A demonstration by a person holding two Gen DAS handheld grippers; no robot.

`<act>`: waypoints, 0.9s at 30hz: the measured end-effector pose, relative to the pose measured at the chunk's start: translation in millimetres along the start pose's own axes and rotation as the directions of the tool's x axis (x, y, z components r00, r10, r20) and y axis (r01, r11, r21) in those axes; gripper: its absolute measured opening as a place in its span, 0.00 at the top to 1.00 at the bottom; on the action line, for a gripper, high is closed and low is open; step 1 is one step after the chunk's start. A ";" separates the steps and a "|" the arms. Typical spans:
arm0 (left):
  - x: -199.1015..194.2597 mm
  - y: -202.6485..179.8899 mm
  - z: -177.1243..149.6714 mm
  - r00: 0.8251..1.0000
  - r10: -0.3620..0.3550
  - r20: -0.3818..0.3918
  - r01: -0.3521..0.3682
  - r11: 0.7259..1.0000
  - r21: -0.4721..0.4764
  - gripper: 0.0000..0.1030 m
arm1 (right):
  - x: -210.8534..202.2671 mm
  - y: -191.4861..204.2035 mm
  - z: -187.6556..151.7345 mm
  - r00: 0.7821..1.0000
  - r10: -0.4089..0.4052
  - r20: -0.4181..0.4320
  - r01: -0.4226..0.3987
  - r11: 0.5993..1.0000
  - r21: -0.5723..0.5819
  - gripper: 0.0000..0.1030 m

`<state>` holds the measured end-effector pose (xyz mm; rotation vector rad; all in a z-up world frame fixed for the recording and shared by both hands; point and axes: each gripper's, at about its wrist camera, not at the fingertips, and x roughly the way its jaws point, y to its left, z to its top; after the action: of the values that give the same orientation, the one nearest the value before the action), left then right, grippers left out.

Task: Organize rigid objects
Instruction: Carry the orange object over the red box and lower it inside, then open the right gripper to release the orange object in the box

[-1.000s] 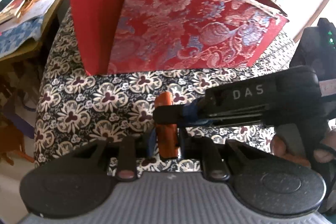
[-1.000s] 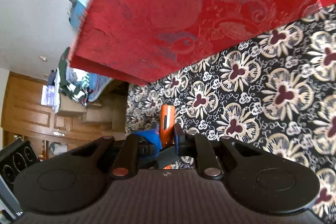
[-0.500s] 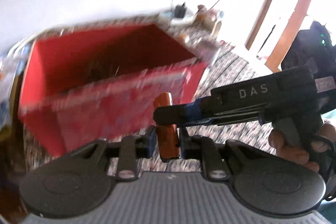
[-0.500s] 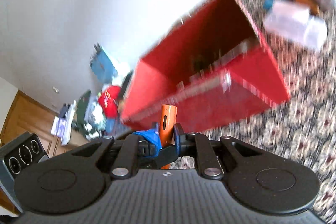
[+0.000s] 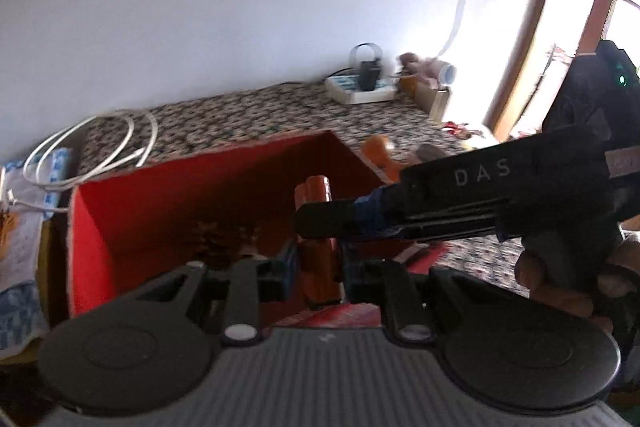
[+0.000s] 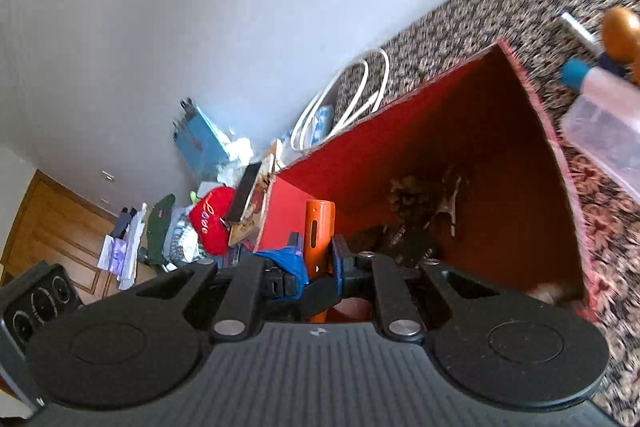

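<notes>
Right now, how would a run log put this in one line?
left gripper: shut on orange tube | right gripper: same tube | over open red box

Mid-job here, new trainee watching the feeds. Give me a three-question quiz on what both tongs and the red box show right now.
1. True or false: both tongs grip the same orange cylinder.
2. Where is the red box relative to the cylinder: A) below and beyond it, open top showing, B) tipped on its side, C) closed with a lid?
3. What lies coiled on the patterned cloth beyond the box?

Key: 1 true, left tongs and right tongs both clamp it. 2 A. 3 a white cable.
</notes>
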<state>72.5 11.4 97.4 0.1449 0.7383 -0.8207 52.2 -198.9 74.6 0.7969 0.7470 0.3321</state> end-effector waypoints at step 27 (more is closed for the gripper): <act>89.6 104.0 10.2 0.925 0.305 -0.228 -0.347 0.921 -0.176 0.86 | 134.4 -8.4 39.3 0.968 -0.037 -0.249 0.025 0.998 -0.053 0.96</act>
<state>192.2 23.9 30.7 0.1534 0.9546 -0.4059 174.4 -153.6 22.6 0.7026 0.9830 0.4267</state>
